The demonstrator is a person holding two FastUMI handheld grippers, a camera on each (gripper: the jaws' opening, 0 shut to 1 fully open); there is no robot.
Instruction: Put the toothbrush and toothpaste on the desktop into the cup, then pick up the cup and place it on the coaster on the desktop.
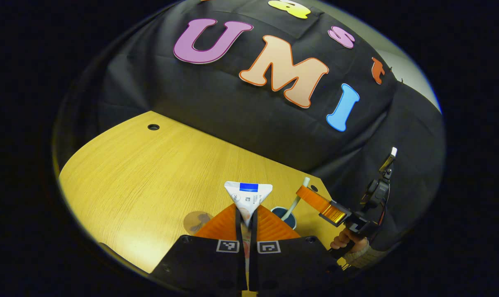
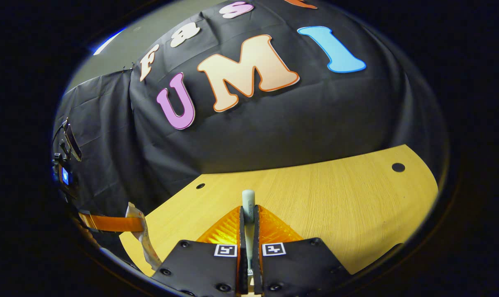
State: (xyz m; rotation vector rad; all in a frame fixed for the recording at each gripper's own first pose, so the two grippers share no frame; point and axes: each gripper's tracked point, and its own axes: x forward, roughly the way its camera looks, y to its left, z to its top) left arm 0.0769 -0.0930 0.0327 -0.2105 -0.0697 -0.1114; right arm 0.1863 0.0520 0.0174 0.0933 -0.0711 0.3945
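**Both items in hand, cup not yet loaded: handling notes**

Your left gripper (image 1: 246,218) has its jaws pinching the toothpaste (image 1: 248,197). The tube stands up between them with its flat crimped end uppermost, held clear of the worktop (image 1: 142,173). Your right gripper (image 2: 249,220) has its jaws closed on the toothbrush (image 2: 248,202) along the handle; a rounded end sticks out past the tips. In the left gripper view that same brush shows slanting down, its lower end at or just inside the mouth of the dark cup (image 1: 285,215), which stands on the worktop just right of the left gripper. Whether the brush has entered the cup cannot be confirmed from this angle. The coaster (image 1: 196,221), a greyish disc, lies on the worktop to the left of the left gripper, apart from the cup.

Assessment of handling:
- Toothpaste: light and soft-walled. It will likely deform under a hard pinch and may slip if the film is glossy. Hold it across the flat of the body, as you do now, and lower it end-first.
- Toothbrush: light, stiff and slim. It can pivot in the jaws; a mid-handle hold is sound.
- Cup: judged rigid and light, and top-heavy once the brush leans in it. Take it by the rim or wall, keep it upright, and expect it to tip or slide if nudged during loading.
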